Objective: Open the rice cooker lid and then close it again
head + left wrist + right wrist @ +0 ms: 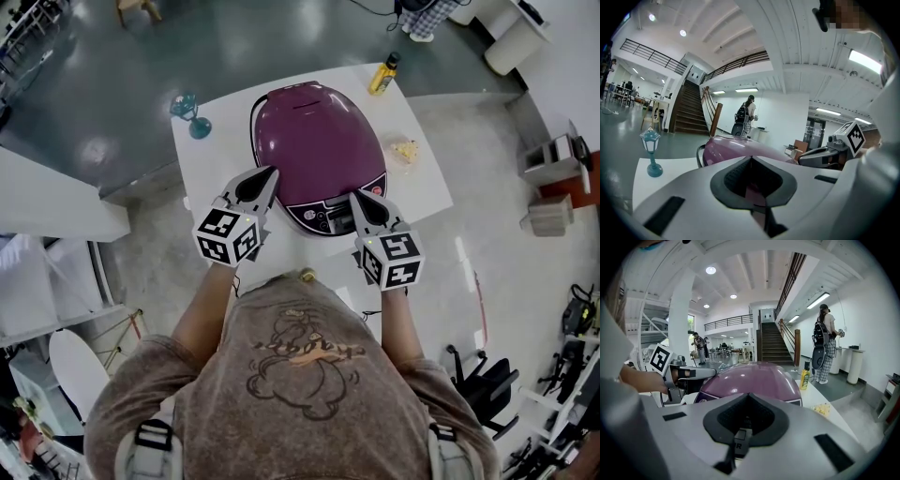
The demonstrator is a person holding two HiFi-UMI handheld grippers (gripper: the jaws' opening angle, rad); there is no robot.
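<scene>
purple rice cooker (317, 141), closed, mid white table (217, 161). left gripper (270, 174) clenched on nothing at cooker's 8 o'clock; right gripper (357, 197) likewise clenched, empty, at 5 o'clock near control panel (324, 217).

Past the jaws of the left gripper (751, 158), up and to their left, a dark staircase (689, 110) climbs to a railed balcony (651, 54), with white walls (783, 112) and strip lights (865, 61) overhead. Ahead of the jaws of the right gripper (749, 394), a white column (680, 319) stands to the left and round ceiling lamps (710, 270) shine above. A glossy grey-green floor (94, 84) surrounds the white table (211, 155) beneath both
</scene>
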